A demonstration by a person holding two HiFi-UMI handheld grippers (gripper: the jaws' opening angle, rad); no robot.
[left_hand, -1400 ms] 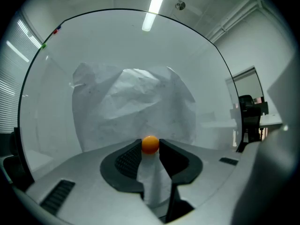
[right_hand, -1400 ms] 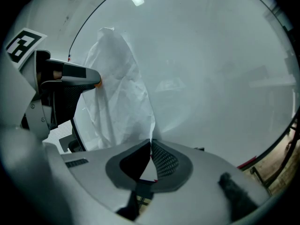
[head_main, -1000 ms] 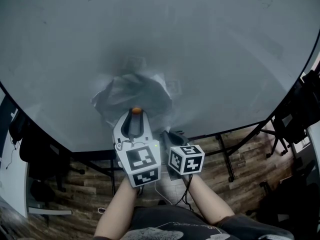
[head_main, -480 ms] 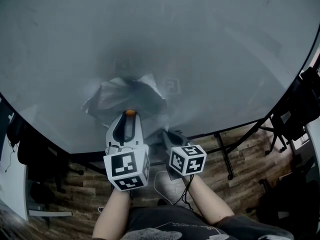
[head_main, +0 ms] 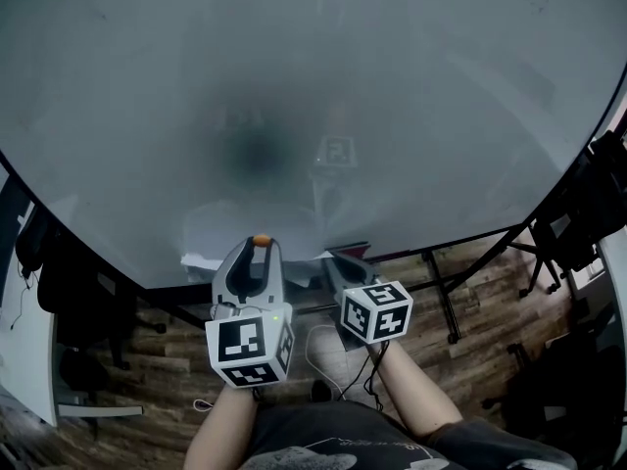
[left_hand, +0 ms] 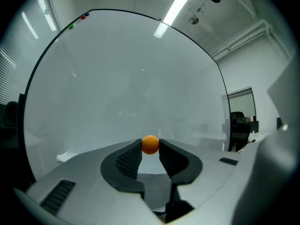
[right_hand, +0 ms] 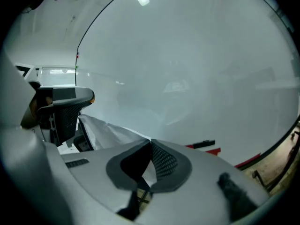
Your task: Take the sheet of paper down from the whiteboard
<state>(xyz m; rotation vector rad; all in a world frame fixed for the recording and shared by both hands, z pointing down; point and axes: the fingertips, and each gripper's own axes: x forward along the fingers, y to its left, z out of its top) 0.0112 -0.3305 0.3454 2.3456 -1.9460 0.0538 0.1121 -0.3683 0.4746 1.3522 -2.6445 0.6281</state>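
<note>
The sheet of paper [head_main: 211, 235] hangs low in front of the whiteboard [head_main: 411, 86], near its bottom edge. My right gripper [head_main: 331, 258] is shut on one corner of it. In the right gripper view the paper [right_hand: 105, 131] runs left from the closed jaws of my right gripper [right_hand: 150, 143]. My left gripper [head_main: 261, 247] is shut on a small orange ball magnet [head_main: 261, 240], just in front of the sheet. The left gripper view shows the orange magnet [left_hand: 150, 144] pinched between the pads of my left gripper [left_hand: 150, 148], with the bare board behind it.
A square marker tag [head_main: 338, 151] is stuck on the board. A black marker [right_hand: 202, 144] and a red item [right_hand: 212, 150] lie on the board's tray. Small green [left_hand: 71, 26] and red [left_hand: 84, 17] magnets sit at the top edge. Stand legs [head_main: 441, 306] and dark chairs [head_main: 578, 213] are below and to the right.
The crumpled sheet has come off the middle of the board and now hangs lower, by the bottom edge. Both grippers have drawn down and back, each keeping its hold.
</note>
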